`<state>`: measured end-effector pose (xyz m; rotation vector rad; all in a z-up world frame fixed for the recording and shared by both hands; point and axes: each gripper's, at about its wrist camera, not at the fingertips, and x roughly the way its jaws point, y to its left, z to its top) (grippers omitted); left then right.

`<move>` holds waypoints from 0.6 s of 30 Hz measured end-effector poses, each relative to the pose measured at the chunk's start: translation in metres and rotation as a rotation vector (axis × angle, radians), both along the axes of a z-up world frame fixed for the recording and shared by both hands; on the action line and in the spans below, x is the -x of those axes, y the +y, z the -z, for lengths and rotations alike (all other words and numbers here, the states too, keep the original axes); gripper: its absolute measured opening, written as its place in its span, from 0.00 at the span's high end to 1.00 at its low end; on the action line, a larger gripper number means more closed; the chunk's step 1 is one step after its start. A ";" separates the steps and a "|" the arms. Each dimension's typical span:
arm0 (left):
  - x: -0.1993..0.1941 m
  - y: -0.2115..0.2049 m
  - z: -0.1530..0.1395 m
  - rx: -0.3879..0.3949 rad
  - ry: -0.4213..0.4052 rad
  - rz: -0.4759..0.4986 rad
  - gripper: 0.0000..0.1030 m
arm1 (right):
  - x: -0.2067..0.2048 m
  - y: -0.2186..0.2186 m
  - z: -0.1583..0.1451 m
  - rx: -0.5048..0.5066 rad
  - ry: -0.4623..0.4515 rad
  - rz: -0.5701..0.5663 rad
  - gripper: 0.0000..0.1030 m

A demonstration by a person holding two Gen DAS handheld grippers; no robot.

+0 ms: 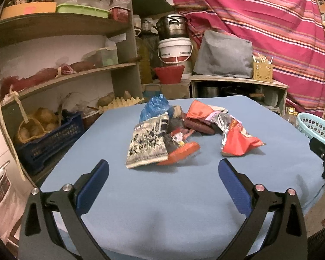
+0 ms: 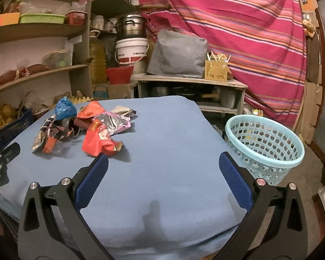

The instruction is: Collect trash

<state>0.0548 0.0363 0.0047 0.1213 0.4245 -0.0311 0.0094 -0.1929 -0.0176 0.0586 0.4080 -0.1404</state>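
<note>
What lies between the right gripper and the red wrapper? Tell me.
Only bare blue cloth: the right wrist view shows the open right gripper just short of the red wrapper.

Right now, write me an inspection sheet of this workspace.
Surface: blue cloth covers the table, mostly bare.
Job's things: red snack wrapper, black-and-white packet, blue plastic bag and other wrappers piled together at the far left; light blue basket stands beside the table on the right.
Clutter: nothing seen on the cloth beyond the trash.
Grippers: left gripper and right gripper both open, holding nothing.
Cables: nothing seen.
Surroundings: stocked shelves, striped curtain.
</note>
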 end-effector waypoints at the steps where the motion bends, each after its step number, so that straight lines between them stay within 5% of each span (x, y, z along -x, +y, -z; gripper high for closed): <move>1: -0.004 0.002 -0.002 -0.009 -0.008 -0.006 0.04 | -0.003 -0.001 -0.003 0.001 0.006 -0.002 0.04; 8: -0.057 0.019 -0.017 -0.003 0.020 -0.013 0.04 | -0.040 0.020 -0.022 0.110 -0.010 -0.047 0.04; 18: -0.106 0.030 -0.014 -0.045 0.000 -0.060 0.04 | -0.115 0.041 -0.025 0.115 0.072 -0.144 0.04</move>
